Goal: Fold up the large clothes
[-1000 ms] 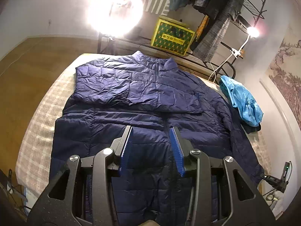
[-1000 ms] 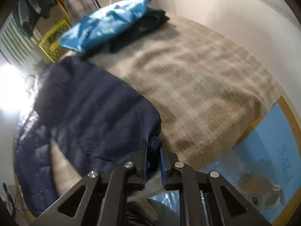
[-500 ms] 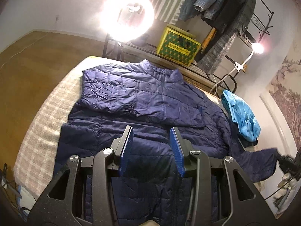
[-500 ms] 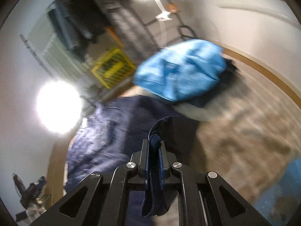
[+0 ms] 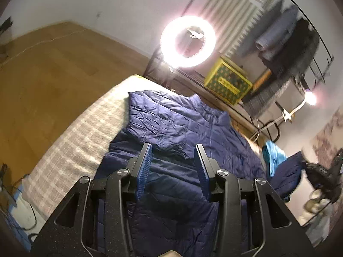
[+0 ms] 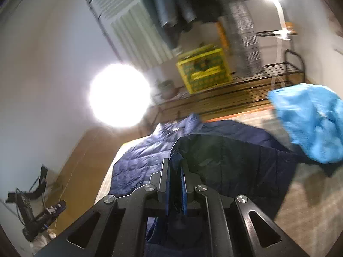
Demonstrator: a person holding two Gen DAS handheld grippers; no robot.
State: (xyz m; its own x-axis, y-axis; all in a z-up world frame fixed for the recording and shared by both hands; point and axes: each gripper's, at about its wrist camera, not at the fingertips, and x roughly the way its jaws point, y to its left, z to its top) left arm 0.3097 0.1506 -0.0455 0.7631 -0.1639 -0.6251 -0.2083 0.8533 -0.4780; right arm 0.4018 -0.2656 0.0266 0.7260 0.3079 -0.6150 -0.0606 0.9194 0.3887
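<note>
Pinching navy jacket (image 6: 225, 156) sleeve — right tool (image 6: 174, 171) clamped, left tool (image 5: 173, 156) parted, empty

One navy jacket (image 5: 171, 128), one blue garment (image 6: 310, 122), perhaps two lamps (image 5: 187, 40).

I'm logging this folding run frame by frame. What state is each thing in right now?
navy puffer jacket: spread on the bed, one sleeve folded across the chest, the other lifted.
lifted sleeve: cuff clamped in the right gripper.
right gripper: shut on the cuff.
left gripper: open, empty, above the jacket.
blue garment: crumpled on the bed.
ring light: on.
</note>
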